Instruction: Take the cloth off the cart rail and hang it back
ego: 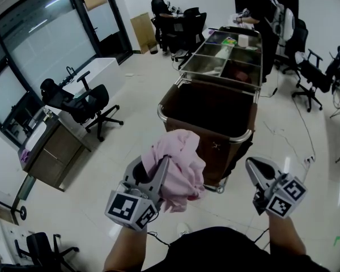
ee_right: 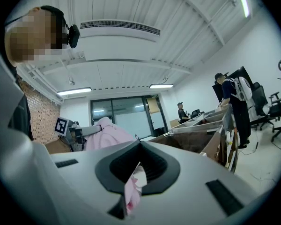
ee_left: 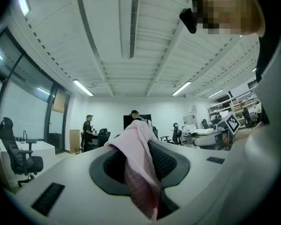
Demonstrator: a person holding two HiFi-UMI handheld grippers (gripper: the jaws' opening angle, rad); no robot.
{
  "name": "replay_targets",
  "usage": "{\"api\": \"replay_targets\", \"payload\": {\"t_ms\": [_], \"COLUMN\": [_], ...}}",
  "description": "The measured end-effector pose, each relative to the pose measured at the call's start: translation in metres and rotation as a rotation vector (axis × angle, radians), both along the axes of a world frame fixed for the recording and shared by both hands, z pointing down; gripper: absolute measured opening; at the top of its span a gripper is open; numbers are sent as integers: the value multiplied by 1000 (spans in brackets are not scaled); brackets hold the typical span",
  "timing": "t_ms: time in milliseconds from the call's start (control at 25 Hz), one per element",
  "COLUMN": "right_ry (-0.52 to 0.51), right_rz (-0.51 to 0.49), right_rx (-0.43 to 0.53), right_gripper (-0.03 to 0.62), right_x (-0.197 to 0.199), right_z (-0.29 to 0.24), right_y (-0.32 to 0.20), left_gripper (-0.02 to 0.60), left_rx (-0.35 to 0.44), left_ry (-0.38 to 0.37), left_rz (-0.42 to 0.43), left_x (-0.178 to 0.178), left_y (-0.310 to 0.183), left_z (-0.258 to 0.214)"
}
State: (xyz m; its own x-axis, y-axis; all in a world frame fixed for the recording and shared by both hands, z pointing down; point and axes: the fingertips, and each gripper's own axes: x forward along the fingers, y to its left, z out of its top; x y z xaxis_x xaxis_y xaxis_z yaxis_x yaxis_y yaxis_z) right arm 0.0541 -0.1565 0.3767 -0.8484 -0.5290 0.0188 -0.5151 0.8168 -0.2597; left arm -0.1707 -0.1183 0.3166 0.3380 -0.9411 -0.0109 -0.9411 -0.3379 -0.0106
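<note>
A crumpled pink cloth (ego: 178, 166) hangs bunched in the air in front of the cart, off its rail. My left gripper (ego: 156, 173) is shut on it, and in the left gripper view the cloth (ee_left: 138, 165) runs down between the dark pads. The brown cart (ego: 207, 109) with its metal rail (ego: 238, 136) stands just beyond. My right gripper (ego: 255, 169) is held to the right, apart from the cloth, its jaws together. In the right gripper view a sliver of pink (ee_right: 132, 190) shows in the narrow slot between the jaws, and the cloth bundle (ee_right: 110, 134) sits at left.
Steel trays (ego: 226, 55) fill the cart's far half. Two people (ego: 158, 10) (ego: 264, 16) stand at the back. Black office chairs (ego: 82, 103) (ego: 311, 78) flank the cart, a cabinet (ego: 54, 149) is at left, and a cable (ego: 309, 146) trails over the floor at right.
</note>
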Motion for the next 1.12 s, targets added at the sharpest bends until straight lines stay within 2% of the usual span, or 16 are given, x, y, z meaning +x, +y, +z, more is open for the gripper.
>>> {"api": "replay_targets", "payload": {"t_ms": [240,360,520,760,960,1120], "right_ry": [-3,-2,-1,2,6,14], "right_rz": [9,17,38,86,113,131], "right_rx": [4,10,14,8,4,-1], "right_gripper": [11,11,11,11,11,11], "right_x": [4,7,17,31,37,39], "right_z": [0,-3,-3,-1,1,0], "right_y": [0,1,-2,-10,-18,-28], "left_gripper": [104,104,104,104,104,104], "left_rx": [108,131,104,60,-3,-66], "left_ry": [-2,-5,-35,-46,-41,-75], "left_rz": [-55,-62,-40,-18,6,12], "left_x": [-29,-32,-17,17,47,59], "left_y": [-26,-52,-96,-162,-216,-250], "left_z": [-59,-80,-84,-64,-31,0]}}
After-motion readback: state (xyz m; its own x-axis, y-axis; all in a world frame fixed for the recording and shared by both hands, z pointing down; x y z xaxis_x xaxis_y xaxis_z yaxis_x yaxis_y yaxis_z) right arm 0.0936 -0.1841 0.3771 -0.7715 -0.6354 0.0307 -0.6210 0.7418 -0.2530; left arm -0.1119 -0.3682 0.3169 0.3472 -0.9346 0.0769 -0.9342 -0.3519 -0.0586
